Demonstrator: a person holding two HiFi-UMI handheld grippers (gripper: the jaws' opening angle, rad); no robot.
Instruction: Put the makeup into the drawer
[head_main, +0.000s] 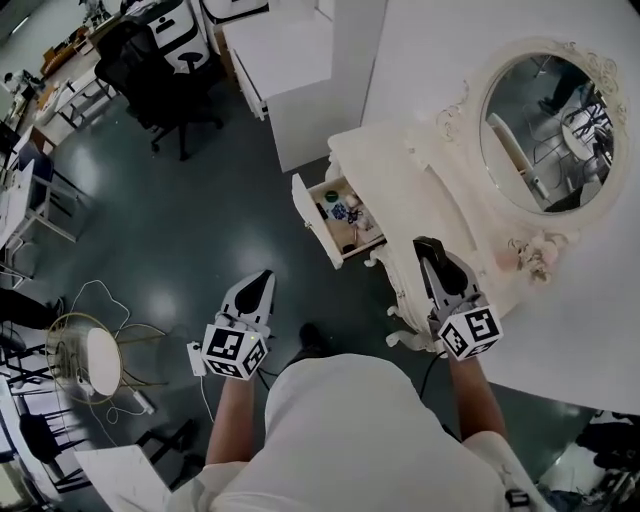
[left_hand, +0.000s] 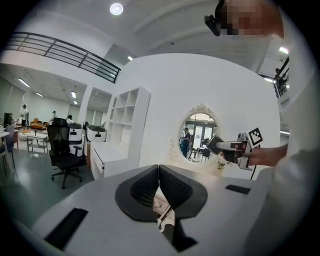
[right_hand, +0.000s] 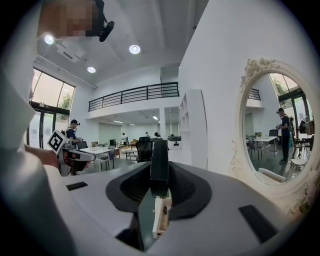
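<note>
The right claw (head_main: 432, 255) is clenched on the makeup, a thin dark case (right_hand: 159, 160) that stands on edge between the pads, its flat faces against them and its top rising above the jaws. Seen from the left gripper view, the case shows as a squarish dark plate at the tip of that claw. The claw hangs over the near edge of the white dressing table's tabletop (head_main: 400, 190), below the oval mirror (head_main: 545, 130), and points toward the far side of the scene. The drawer (head_main: 310, 215) is pulled out of the table's left side and is open to the top, with a few small items already inside. It lies to the left of the right claw and slightly farther away, with the corner of the tabletop between them. Judging from this, the coming move is a sideways carry to the left past that corner, then a lowering of the case into the open box. The left claw (head_main: 258, 285) is closed on itself with nothing between its jaws. It hovers over the floor at the near left of the drawer, about as close to it as the right one
</note>
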